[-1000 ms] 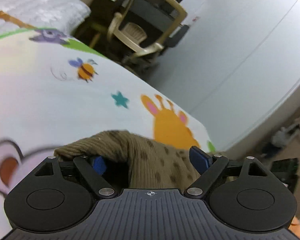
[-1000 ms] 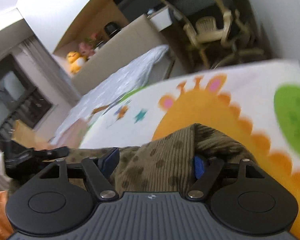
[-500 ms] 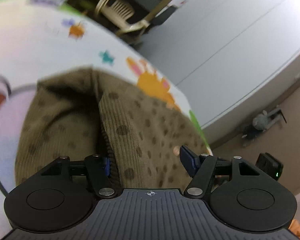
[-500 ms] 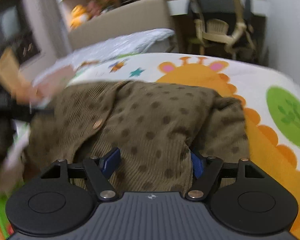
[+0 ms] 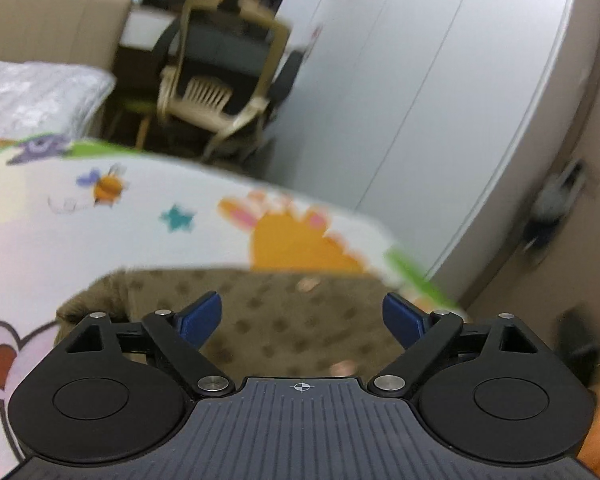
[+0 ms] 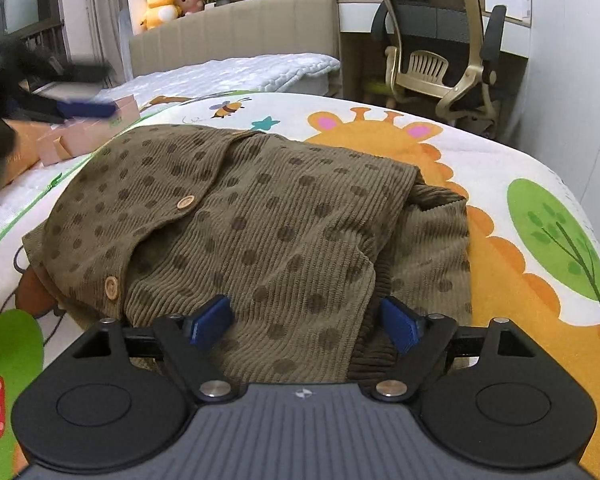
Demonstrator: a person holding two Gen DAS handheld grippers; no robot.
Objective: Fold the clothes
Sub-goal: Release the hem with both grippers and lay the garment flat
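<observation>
An olive-brown corduroy garment (image 6: 260, 224) with dark dots and wooden buttons lies folded on a cartoon-print bed cover (image 6: 540, 208). My right gripper (image 6: 306, 322) is open, its blue pads spread just above the garment's near edge, holding nothing. In the left wrist view the same garment (image 5: 292, 320) lies under my left gripper (image 5: 302, 316), which is open with its pads wide apart and empty. The left gripper also shows as a dark blur in the right wrist view (image 6: 40, 100), off to the garment's far left.
A beige office chair (image 6: 440, 64) and a white desk stand beyond the bed's far edge. A white quilted blanket (image 6: 240, 72) and a headboard with plush toys (image 6: 164, 4) are at the back. A white wardrobe (image 5: 440, 100) is to the right. A pink box (image 6: 88, 132) lies left.
Both grippers have let go of the garment and opened. It now lies folded flat on the cover, and both grippers have drawn back from it; the left one has lifted away.
</observation>
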